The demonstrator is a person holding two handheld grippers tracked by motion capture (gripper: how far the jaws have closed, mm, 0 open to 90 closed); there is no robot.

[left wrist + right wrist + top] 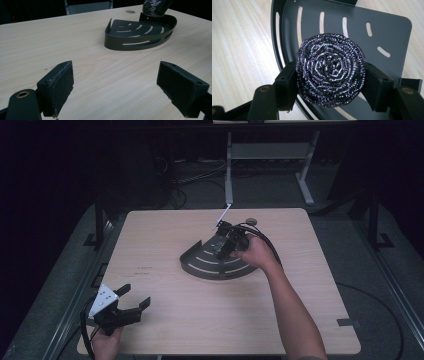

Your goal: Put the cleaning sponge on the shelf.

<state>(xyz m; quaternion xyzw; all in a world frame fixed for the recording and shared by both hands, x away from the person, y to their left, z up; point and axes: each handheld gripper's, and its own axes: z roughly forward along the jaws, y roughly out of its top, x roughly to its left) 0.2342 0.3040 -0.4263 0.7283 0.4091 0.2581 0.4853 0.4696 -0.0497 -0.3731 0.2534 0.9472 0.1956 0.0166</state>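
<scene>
One steel scourer (330, 70) sits squeezed between the jaws of the right tongs (329, 82), held just above the one dark slotted corner tray (200, 262) at the middle of the table (165, 310). Two tongs are in play: the left tongs (134, 301), jaws spread wide with nothing between them, rest at the table's near left corner, well apart from the tray.

pale wooden table (175, 320); grey floor (390, 270) around.

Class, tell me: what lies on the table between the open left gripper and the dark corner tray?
Nothing: the left gripper view shows bare wooden table between the left gripper and the tray.
</scene>
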